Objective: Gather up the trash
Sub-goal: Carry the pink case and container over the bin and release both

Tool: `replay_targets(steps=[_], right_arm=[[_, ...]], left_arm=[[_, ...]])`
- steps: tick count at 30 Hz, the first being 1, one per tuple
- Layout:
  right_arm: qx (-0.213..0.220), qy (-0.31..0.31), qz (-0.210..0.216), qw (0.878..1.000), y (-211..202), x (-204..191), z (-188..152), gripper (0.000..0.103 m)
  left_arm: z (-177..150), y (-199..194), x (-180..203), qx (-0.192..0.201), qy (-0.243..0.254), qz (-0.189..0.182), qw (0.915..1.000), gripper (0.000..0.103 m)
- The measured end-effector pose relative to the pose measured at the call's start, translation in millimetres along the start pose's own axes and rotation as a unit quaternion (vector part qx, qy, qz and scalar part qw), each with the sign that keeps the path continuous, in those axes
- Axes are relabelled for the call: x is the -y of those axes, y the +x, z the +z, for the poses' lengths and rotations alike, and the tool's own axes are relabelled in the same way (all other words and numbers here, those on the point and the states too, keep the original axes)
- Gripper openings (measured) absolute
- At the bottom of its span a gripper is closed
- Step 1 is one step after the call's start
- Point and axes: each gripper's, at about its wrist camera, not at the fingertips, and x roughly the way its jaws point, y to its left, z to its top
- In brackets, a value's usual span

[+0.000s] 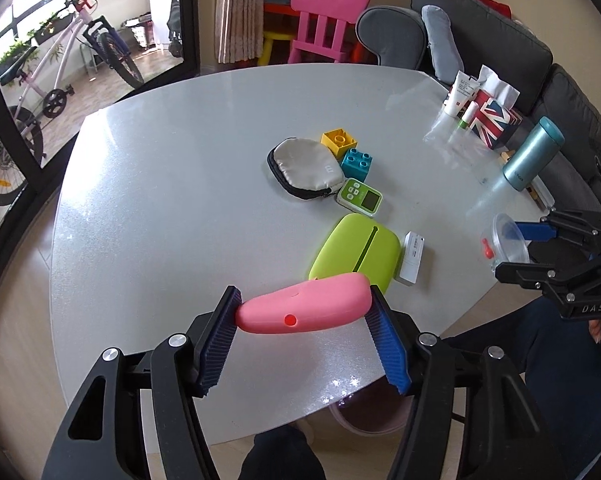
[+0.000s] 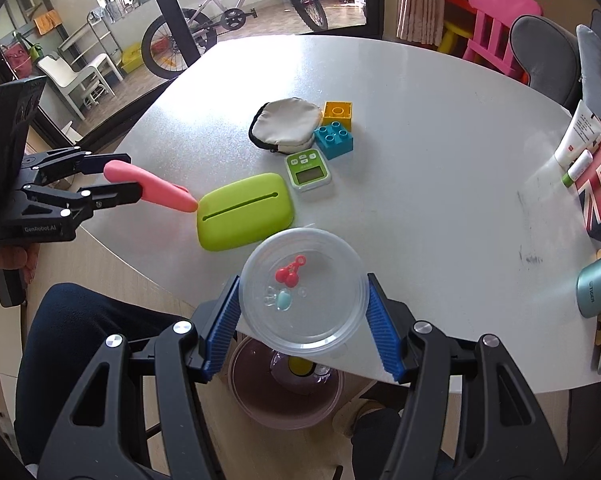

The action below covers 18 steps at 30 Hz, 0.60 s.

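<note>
**A:** Where is the trash?

**B:** Two pieces are held. The pink soft case (image 1: 302, 309) sits crosswise between the blue ribbed pads (image 1: 216, 340) of the left gripper (image 1: 303, 336), clamped at both ends and lifted off the white table (image 1: 160, 200). The jaws stand at a middling width, filled by the case.

**A:** And the other claw?

**B:** The right gripper (image 2: 302, 324) grips a clear round plastic container (image 2: 303, 290) by its sides, raised above the table's near edge. Inside it lie a small red piece (image 2: 288, 272) and a pale teal bit (image 2: 283, 300).

**A:** What is below?

**B:** A brownish translucent bin (image 2: 286, 384) stands on the floor under the container, with something yellow in it.

**A:** And on the table?

**B:** A lime-green case (image 1: 354, 250) with a slot lies just beyond the pink one, a white USB stick (image 1: 411, 256) beside it. Farther back are a green digital timer (image 1: 359, 197), a grey zip pouch (image 1: 304, 168), and yellow (image 1: 338, 142) and teal (image 1: 356, 163) toy bricks. At the right edge stand a Union Jack tissue box (image 1: 494, 118), a white tube (image 1: 460, 94) and a teal flask (image 1: 534, 152).
</note>
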Motion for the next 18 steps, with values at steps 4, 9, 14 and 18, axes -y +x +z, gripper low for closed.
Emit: replay_targets(steps=[4, 9, 14, 18], right_arm=[[0.000, 0.004, 0.005, 1.000, -4.6, -2.1, -9.9, 0.060], [0.000, -0.004, 0.005, 1.000, -14.1, -11.0, -25.9, 0.060], [-0.018, -0.014, 0.004, 1.000, -17.5, -21.1, -54.3, 0.060], [-0.041, -0.018, 0.006, 0.999, -12.0, -26.7, -79.6, 0.060]], left_arm=[[-5.0, -12.6, 9.2, 0.005, -0.004, -0.007, 1.0000, 0.061], [-21.2, -28.4, 28.8, 0.004, 0.001, -0.017, 0.9998, 0.061], [-44.5, -40.0, 50.1, -0.003, -0.002, -0.030, 0.9995, 0.061], [-66.6, -38.7, 66.1, -0.019, -0.008, -0.039, 0.9990, 0.061]])
